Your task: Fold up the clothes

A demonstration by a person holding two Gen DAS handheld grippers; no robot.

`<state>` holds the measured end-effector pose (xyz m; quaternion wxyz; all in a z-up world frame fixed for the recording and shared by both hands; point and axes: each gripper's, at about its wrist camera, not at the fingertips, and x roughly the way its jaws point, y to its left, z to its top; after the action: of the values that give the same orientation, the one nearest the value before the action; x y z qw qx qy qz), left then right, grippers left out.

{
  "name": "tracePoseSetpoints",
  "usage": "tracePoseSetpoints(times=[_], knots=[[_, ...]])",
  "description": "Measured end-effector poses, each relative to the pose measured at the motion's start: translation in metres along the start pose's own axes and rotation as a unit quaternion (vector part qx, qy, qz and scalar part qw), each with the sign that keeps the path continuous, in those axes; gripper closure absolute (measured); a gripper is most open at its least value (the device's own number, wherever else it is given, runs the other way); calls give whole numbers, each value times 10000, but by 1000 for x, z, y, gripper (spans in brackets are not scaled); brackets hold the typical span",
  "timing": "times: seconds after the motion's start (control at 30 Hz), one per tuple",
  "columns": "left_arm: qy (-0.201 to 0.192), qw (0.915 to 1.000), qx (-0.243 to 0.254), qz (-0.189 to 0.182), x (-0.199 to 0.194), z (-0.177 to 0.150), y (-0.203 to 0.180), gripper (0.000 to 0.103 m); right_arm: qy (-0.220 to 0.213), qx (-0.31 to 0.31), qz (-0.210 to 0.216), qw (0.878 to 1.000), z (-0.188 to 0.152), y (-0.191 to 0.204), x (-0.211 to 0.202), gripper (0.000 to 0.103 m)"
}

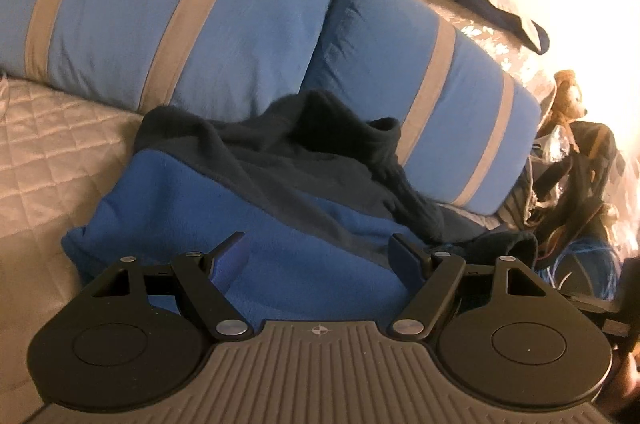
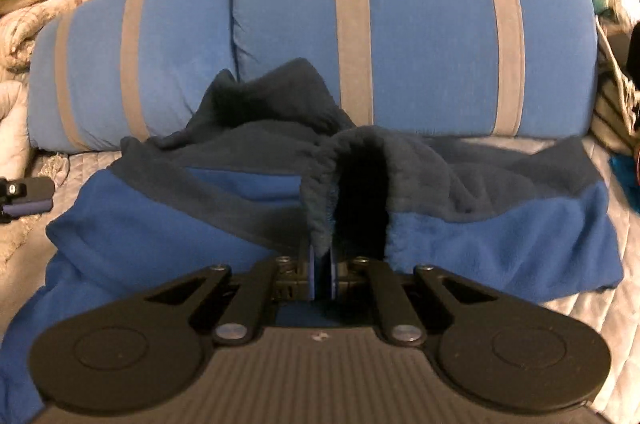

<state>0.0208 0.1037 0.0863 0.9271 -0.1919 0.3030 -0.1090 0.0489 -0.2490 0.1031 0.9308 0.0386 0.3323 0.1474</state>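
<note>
**Fleece pinched on one side only**

Blue-and-navy fleece jacket [image 2: 224,208] lies rumpled on the quilted bedspread [image 1: 52,160], its collar at 12 o'clock against the striped pillows [image 2: 420,36]. A one-sided pull could drag the jacket askew. The right gripper [image 2: 322,276] is clamped on a raised ridge; the left gripper [image 1: 320,256] is spread wide, holding nothing.

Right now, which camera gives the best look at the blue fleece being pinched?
The right wrist view: the right gripper is shut on a raised fold of the blue fleece. The left wrist view shows only the fleece lying beneath the open left gripper.
</note>
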Motion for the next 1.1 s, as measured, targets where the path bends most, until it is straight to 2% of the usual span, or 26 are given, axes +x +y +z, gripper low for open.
tracePoseSetpoints(times=[0.5,0.63,0.77,0.8,0.87,0.9,0.93,0.97,1.03,1.1], knots=[[156,9998,14,-154,-1,-5,-22,27,-220,-448,-163,9986,1,12,-3,95],[273,9993,-13,-263,-2,-6,-30,27,-399,-878,-35,9953,7,29,-2,95],[354,9986,76,-385,-3,-10,-39,27,-427,-1127,354,9921,11,46,0,92],[365,9984,115,-417,-2,-11,-41,27,-409,-1174,474,9911,11,50,1,86],[391,9980,184,-451,0,-14,-43,27,-348,-1422,593,9874,10,63,2,50],[406,9979,223,-462,2,-16,-44,27,-337,-1585,676,9845,9,68,0,43],[421,9977,262,-472,3,-17,-44,27,-333,-1757,768,9809,8,73,-3,28],[432,9976,286,-452,4,-18,-44,27,-412,-1894,813,9777,8,75,-11,22],[476,9976,258,-429,5,-18,-42,27,-660,-2143,876,9706,10,76,-33,21],[505,9975,192,-447,3,-19,-40,27,-1044,-2349,1013,9611,12,64,-61,13]])
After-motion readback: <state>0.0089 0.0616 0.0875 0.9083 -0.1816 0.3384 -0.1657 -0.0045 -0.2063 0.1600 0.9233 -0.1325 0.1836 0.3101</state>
